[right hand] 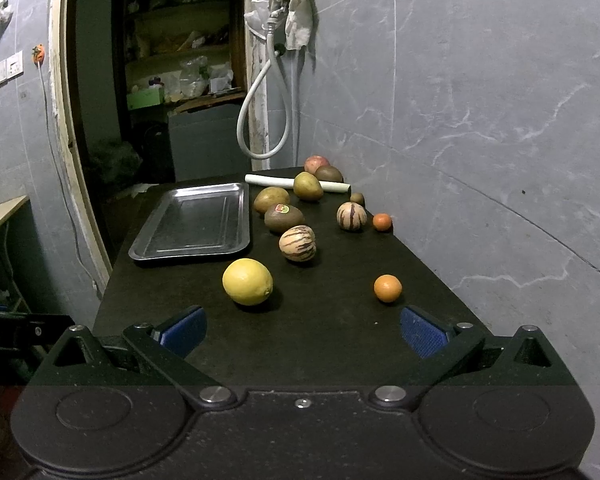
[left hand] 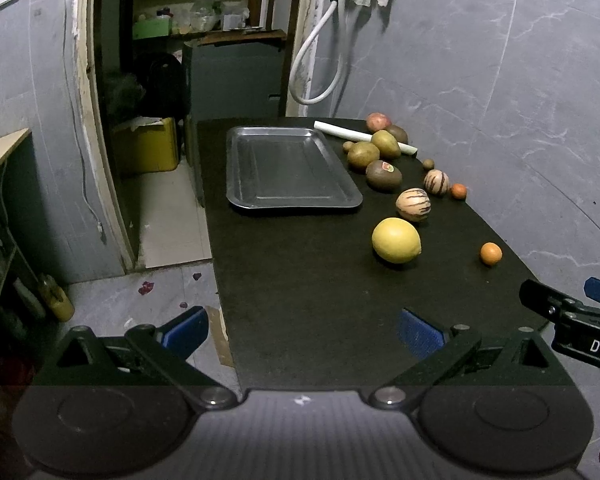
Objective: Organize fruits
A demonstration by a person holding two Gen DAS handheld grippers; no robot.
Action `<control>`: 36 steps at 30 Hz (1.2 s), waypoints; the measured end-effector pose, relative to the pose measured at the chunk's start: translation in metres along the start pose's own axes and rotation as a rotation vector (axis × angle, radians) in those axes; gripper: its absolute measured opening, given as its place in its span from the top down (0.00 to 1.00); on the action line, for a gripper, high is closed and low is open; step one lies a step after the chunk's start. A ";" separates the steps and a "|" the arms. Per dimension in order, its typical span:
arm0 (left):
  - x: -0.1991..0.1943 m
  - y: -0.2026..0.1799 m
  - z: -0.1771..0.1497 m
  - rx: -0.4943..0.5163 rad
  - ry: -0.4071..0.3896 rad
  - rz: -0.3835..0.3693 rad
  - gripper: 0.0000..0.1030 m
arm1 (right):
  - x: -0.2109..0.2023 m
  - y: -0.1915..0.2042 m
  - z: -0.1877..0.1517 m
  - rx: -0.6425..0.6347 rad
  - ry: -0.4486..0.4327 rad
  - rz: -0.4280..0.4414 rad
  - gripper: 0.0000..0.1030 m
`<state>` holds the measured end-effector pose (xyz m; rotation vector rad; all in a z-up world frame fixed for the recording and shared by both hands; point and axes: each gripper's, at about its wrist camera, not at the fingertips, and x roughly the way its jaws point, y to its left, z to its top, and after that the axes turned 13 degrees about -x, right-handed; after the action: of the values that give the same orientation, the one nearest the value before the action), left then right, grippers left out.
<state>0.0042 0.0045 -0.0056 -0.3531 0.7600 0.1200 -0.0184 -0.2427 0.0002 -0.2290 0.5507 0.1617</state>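
A metal tray (left hand: 292, 200) (right hand: 192, 252) lies empty on the black table (left hand: 308, 288) (right hand: 324, 320). To its right lie several fruits: a yellow lemon (left hand: 396, 240) (right hand: 247, 282), two striped melons (left hand: 413, 204) (right hand: 297, 243), small oranges (left hand: 491, 254) (right hand: 387, 288), a brown kiwi with a sticker (left hand: 383, 175) (right hand: 284, 218), green-brown fruits and a red apple (left hand: 377, 121) (right hand: 315, 164). My left gripper (left hand: 302, 332) is open and empty at the table's near edge. My right gripper (right hand: 302, 330) is open and empty, just short of the lemon; it also shows in the left wrist view (left hand: 576, 304).
A white rolled tube (left hand: 364, 136) (right hand: 296, 183) lies among the far fruits. A grey tiled wall (right hand: 480, 120) runs along the table's right side. A hose (left hand: 320, 60) hangs behind the table. A doorway with shelves and a yellow box (left hand: 146, 148) is at the left.
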 end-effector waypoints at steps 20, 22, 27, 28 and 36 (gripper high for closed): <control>0.004 0.001 0.000 -0.007 0.011 0.000 0.01 | 0.003 0.002 0.001 -0.003 0.005 -0.001 0.00; 0.005 0.002 0.000 -0.010 0.017 -0.001 0.01 | 0.003 0.002 0.001 -0.002 0.005 -0.002 0.00; 0.007 0.001 0.001 -0.008 0.022 0.002 0.01 | 0.003 0.003 0.001 -0.002 0.007 -0.002 0.00; 0.007 0.001 0.001 -0.007 0.024 0.002 0.01 | 0.004 0.003 0.001 -0.002 0.008 -0.002 0.00; 0.016 -0.001 0.001 -0.007 0.061 0.000 0.01 | 0.012 0.000 -0.005 -0.012 0.009 0.004 0.00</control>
<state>0.0165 0.0040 -0.0152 -0.3645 0.8205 0.1122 -0.0107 -0.2428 -0.0109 -0.2403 0.5597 0.1675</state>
